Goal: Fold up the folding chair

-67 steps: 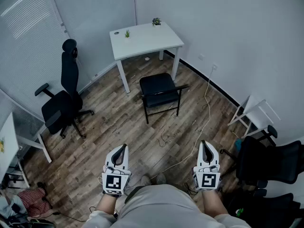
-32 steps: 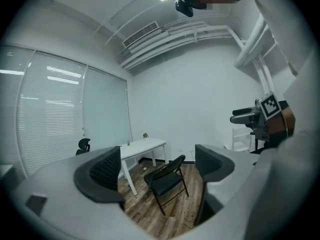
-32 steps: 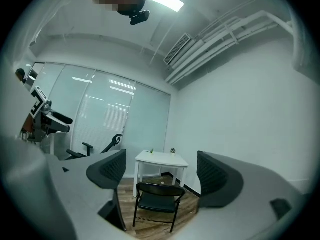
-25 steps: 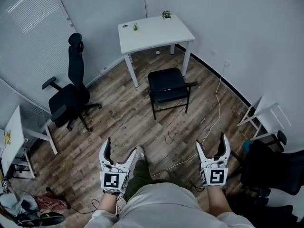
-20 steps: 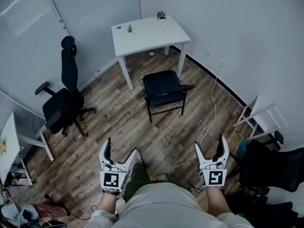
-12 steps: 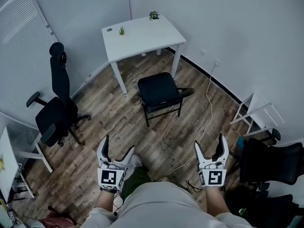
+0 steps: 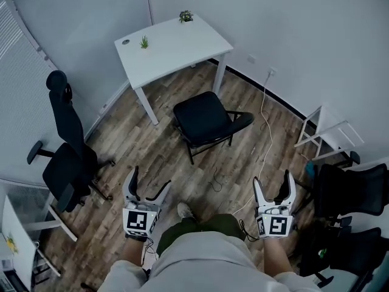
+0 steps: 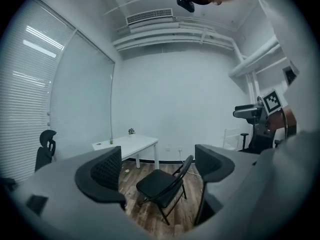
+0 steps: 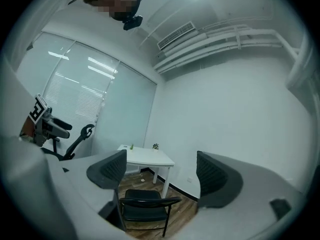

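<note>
A black folding chair (image 7: 205, 123) stands unfolded on the wood floor in front of a white table (image 7: 170, 43). It also shows between the jaws in the left gripper view, folding chair (image 8: 162, 184), and low in the right gripper view, folding chair (image 9: 144, 206). My left gripper (image 7: 146, 186) hangs open at the lower left, well short of the chair. At the lower right my right gripper (image 7: 274, 187) is open too. Neither holds anything.
A black office chair (image 7: 65, 157) stands at the left. A white cable (image 7: 264, 139) trails across the floor right of the folding chair. A white rack (image 7: 328, 132) and another black chair (image 7: 349, 193) sit at the right. Two small plants (image 7: 185, 16) stand on the table.
The view has shifted so the folding chair sits closer and more central. Both grippers, shut 2.7 s ago, have opened and stayed low near my body.
</note>
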The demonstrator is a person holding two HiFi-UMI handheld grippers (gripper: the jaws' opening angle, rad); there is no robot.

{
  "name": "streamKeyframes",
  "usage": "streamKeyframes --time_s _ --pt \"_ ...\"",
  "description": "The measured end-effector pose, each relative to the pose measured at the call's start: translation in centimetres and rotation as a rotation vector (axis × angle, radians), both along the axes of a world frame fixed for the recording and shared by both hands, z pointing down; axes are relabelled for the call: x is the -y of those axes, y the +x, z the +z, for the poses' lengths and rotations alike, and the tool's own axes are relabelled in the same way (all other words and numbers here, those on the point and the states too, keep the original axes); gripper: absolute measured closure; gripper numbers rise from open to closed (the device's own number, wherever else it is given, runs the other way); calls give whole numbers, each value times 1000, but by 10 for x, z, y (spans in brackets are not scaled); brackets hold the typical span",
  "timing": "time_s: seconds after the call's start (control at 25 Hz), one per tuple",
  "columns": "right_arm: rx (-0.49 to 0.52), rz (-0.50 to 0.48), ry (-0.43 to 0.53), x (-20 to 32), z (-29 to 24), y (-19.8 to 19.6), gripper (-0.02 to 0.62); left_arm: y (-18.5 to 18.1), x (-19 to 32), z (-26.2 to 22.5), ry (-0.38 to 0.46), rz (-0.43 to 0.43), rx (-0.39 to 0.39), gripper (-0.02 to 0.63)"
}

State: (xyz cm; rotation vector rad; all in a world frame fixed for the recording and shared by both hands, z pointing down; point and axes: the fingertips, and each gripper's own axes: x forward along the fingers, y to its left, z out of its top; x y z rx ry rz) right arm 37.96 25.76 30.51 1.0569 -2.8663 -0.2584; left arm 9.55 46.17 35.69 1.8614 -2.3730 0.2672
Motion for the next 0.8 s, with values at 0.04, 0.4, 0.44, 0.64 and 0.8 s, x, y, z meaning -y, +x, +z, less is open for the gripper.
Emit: streamKeyframes --time_s 0.04,0.4,0.44,0.64,0.8 --pt "-1 13 0 1 1 -6 176 -10 6 1 1 14 3 146" --pt "-29 141 -13 18 22 -28 176 -67 63 25 -16 120 -18 146" --pt "-31 152 -16 21 26 -31 176 -71 70 27 -18 132 -19 146" --pt "-7 199 -34 47 42 -47 176 -88 98 39 -50 181 -1 146" --pt "20 250 -60 79 60 -64 176 -108 132 58 -100 234 5 146"
